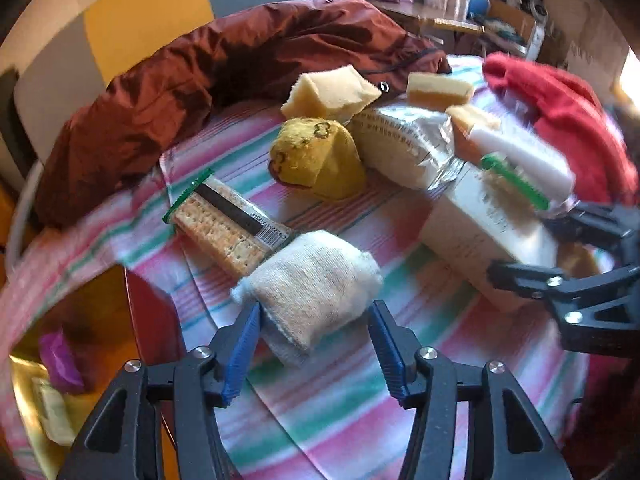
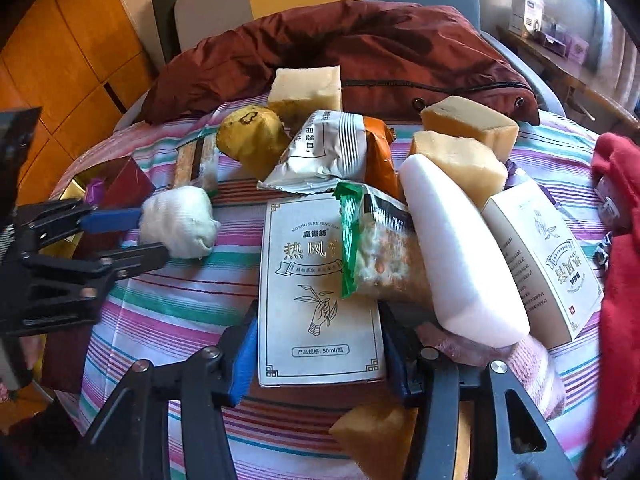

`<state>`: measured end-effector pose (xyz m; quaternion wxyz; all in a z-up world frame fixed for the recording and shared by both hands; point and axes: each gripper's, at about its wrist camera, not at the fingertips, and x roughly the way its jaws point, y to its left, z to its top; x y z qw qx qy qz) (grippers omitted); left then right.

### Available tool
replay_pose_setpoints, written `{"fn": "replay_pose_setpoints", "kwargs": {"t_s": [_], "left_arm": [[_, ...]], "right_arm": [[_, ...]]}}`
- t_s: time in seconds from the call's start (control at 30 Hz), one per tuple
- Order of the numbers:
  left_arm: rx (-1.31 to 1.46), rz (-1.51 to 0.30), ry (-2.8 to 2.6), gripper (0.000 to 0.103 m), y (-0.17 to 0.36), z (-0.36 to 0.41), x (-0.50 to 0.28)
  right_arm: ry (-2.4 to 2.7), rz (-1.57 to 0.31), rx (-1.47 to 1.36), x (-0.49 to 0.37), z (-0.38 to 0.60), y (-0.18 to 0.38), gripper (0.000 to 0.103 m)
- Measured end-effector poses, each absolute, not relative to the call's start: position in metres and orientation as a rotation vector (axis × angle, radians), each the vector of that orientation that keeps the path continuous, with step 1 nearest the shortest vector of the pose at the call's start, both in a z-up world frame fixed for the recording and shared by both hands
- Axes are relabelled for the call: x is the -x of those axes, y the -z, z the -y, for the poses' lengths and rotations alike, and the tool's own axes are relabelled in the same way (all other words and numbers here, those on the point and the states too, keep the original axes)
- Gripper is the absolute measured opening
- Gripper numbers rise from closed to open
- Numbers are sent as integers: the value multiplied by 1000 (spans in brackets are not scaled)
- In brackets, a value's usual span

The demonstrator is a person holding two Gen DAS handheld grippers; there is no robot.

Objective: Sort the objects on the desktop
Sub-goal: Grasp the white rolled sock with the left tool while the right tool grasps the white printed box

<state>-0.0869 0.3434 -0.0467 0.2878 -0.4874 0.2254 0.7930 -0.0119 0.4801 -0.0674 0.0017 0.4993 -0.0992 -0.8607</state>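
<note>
left gripper (image 1: 314,322) — straddles white sock roll (image 1: 316,280), pads apart | right gripper (image 2: 316,344) — clamped on white box (image 2: 316,280)

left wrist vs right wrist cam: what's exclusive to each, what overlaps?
Left wrist only: the barcode face of the cracker pack and the left claw straddling the rolled white sock.

Right wrist only: the printed front of the white box between the right claw's pads, and a second white box beside the white sponge block.

Both: yellow sock, silver snack bag, maroon jacket, striped cloth.
</note>
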Motion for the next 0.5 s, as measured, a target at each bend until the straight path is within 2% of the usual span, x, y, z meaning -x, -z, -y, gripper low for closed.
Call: {"fn": "replay_pose_setpoints", "kwargs": {"t_s": [0.17, 0.37, 0.5], "left_arm": [[1320, -603, -2125, 58, 45, -346, 74], [1334, -489, -1991, 60, 42, -335, 34], [1281, -438, -2093, 61, 30, -331, 41]], "right_arm": [[2692, 355, -1561, 14, -486, 69, 54], [2688, 391, -1559, 13, -490, 69, 54], [2690, 395, -1558, 13, -489, 69, 54]]}}
